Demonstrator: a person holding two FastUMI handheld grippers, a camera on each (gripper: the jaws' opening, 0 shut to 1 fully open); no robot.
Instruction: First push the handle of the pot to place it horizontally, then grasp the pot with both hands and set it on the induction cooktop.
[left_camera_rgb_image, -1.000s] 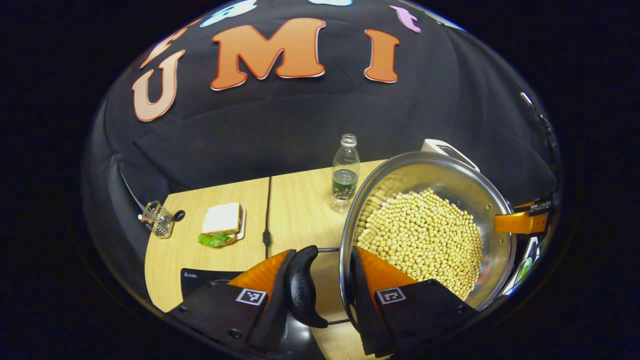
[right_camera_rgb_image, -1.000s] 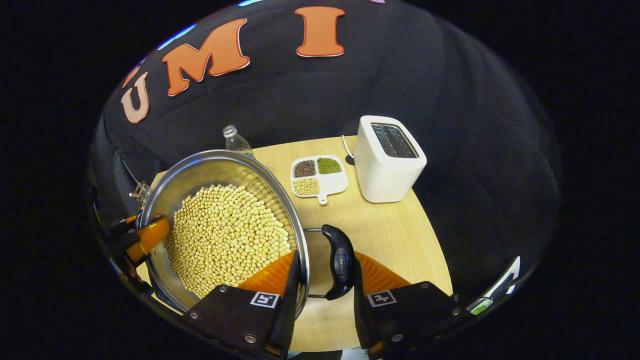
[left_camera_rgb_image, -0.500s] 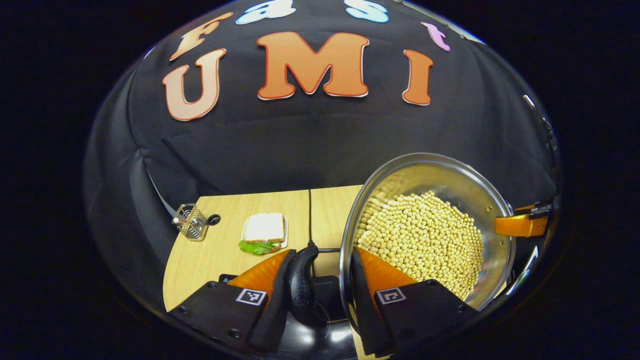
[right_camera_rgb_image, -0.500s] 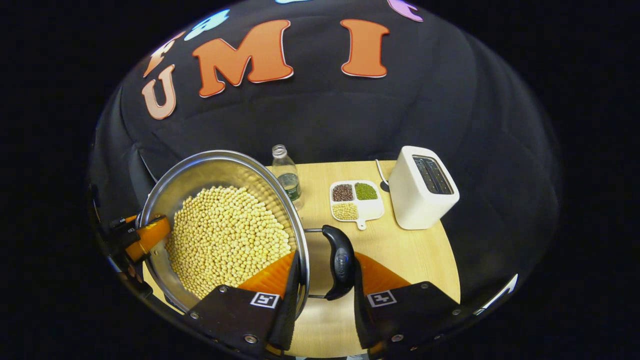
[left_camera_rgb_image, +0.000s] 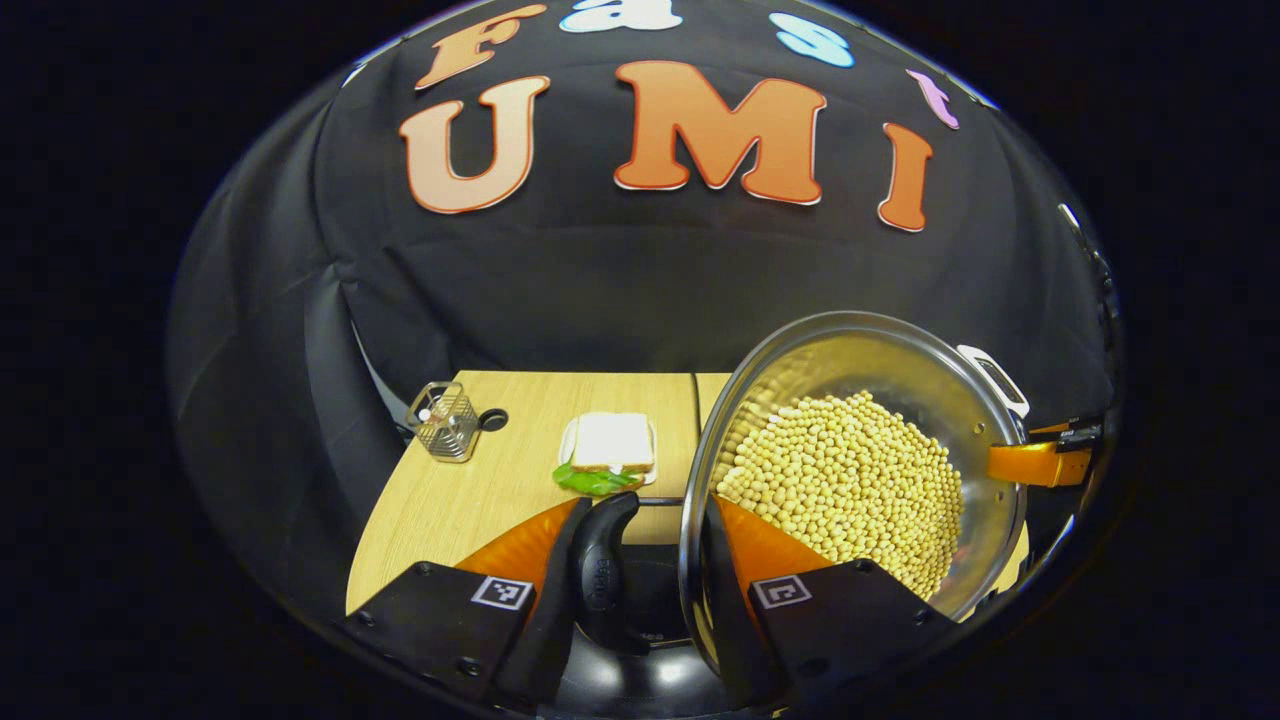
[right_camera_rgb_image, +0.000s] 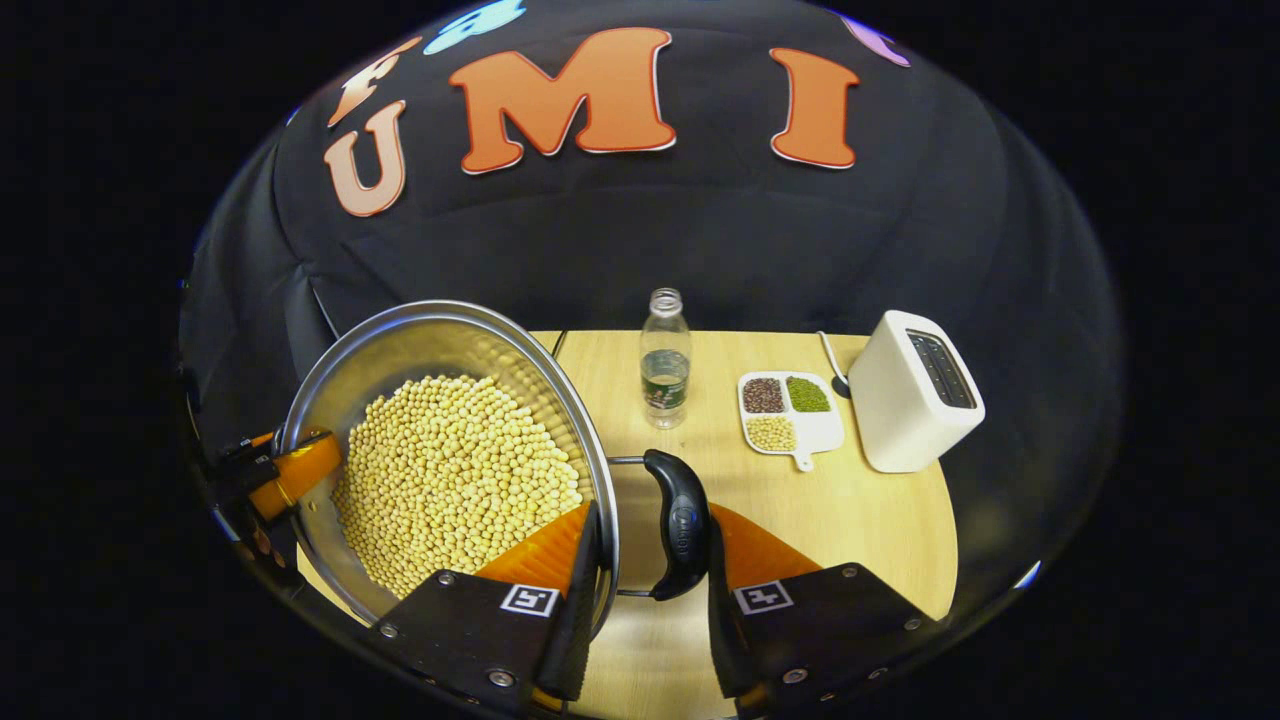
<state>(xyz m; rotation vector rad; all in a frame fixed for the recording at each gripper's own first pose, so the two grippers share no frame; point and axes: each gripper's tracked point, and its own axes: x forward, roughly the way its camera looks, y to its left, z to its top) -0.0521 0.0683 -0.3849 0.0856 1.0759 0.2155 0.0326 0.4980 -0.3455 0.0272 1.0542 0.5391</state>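
Pot (left_camera_rgb_image: 850, 470) and both of your claws have swung across the scene since a second ago: in the left gripper view the bottle that stood beside the rim is gone behind the steel wall, the sandwich (left_camera_rgb_image: 608, 450) has slid from the left part of the frame to just left of the rim, and the glossy black induction cooktop (left_camera_rgb_image: 640, 670) now spreads along the bottom edge under your fingers. In the right gripper view the toaster (right_camera_rgb_image: 915, 405) has drifted from upper centre to the right side, and the bottle (right_camera_rgb_image: 665, 360) now stands apart from the rim near mid-frame.

The pot is filled with a heap of pale yellow beans (right_camera_rgb_image: 455, 480), piled against the nearer wall. The bottle holds a little water near its base. The white divided dish (right_camera_rgb_image: 790, 415), left of the toaster, carries dark red, green and pale grains, each in its own compartment. A small wire basket (left_camera_rgb_image: 443, 422) sits at the far left corner of the surface (left_camera_rgb_image: 480, 490).

Your left claw (left_camera_rgb_image: 645, 560) is clenched on the pot's left side handle (left_camera_rgb_image: 600, 575): one finger presses the black grip from outside, the other lies inside the rim against the wall. Your right claw (right_camera_rgb_image: 650, 545) is clenched likewise on the right side handle (right_camera_rgb_image: 683, 520), in the lower centre of its view. The pot hangs between the two, tilted in both frames, its left edge above the cooktop.
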